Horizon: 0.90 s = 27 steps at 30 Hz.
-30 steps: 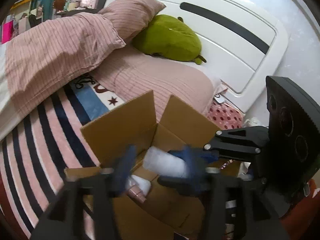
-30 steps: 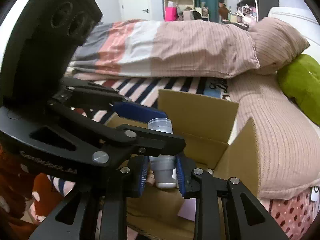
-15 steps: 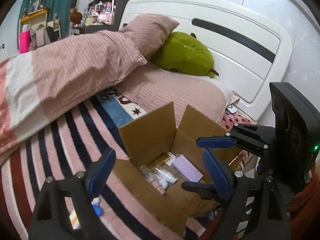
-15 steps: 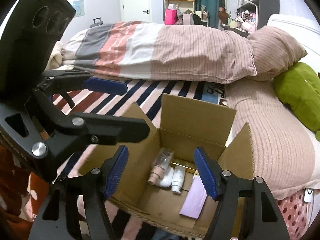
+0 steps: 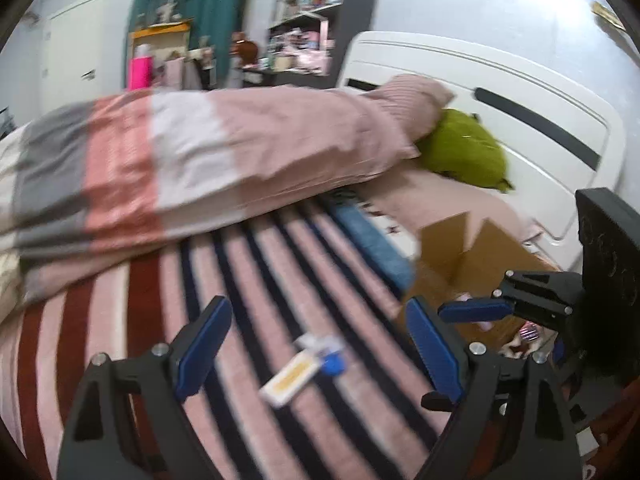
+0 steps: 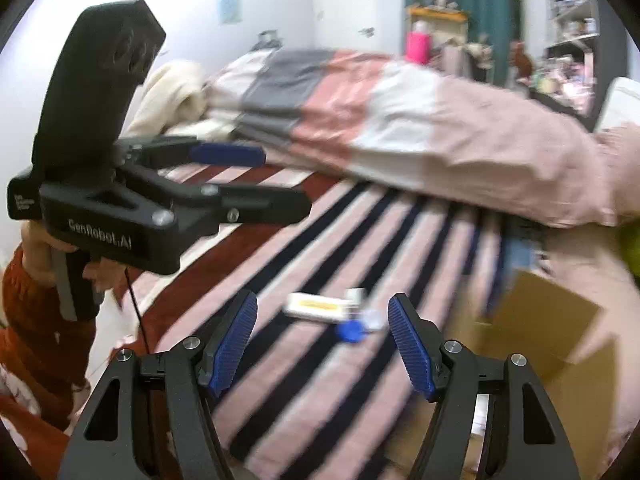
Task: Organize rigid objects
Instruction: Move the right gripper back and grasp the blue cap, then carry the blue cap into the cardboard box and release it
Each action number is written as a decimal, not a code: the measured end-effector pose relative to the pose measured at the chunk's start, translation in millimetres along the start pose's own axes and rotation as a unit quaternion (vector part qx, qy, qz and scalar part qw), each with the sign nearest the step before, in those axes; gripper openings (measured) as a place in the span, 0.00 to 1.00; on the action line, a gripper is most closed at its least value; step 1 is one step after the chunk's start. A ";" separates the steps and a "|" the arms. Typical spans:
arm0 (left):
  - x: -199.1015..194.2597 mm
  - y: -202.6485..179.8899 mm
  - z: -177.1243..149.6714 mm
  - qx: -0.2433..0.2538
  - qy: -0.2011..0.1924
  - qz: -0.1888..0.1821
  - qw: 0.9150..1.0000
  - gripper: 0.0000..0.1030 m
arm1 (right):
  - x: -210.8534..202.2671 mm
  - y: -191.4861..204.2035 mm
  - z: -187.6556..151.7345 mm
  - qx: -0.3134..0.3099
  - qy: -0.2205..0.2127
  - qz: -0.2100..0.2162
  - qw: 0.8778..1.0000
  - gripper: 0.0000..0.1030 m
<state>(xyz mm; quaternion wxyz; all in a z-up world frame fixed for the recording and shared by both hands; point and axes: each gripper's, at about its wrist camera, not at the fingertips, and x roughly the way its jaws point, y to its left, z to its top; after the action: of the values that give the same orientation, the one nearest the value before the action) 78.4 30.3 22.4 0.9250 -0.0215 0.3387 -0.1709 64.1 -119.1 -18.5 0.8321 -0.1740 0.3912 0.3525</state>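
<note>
A white and yellow box lies on the striped bedcover beside a blue round cap and a small clear item. An open cardboard box stands to the right. My left gripper is open and empty, above and short of the small items. My right gripper is open and empty, also above them. Each gripper shows in the other's view, the right one over the carton and the left one at the left.
A folded striped duvet lies across the bed behind the items. A pink pillow and a green plush toy rest against the white headboard. Shelves and a desk stand beyond the bed.
Both grippers have let go of the bottles into the cardboard box, opened, and swung left toward the small items on the striped cover. The carton now sits at the right edge.
</note>
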 end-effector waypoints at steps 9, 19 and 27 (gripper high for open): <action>21.5 66.4 -65.7 -0.046 0.037 0.026 0.998 0.84 | 114.5 -18.4 -39.2 0.064 0.095 -0.024 0.993 0.62; 46.4 71.6 -82.4 -0.066 0.059 0.014 0.996 0.84 | 167.0 -62.6 -56.2 0.108 0.126 -0.053 0.985 0.28; 41.8 54.2 -76.0 -0.054 0.056 0.008 0.997 0.84 | 145.6 -55.0 -58.9 0.095 0.111 -0.046 0.988 0.25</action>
<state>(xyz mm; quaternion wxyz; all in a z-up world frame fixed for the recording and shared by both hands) 76.4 73.2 -70.4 0.9035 -0.0590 0.3989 -0.1454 137.6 -124.8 -167.7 0.8118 -0.1501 0.5043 0.2534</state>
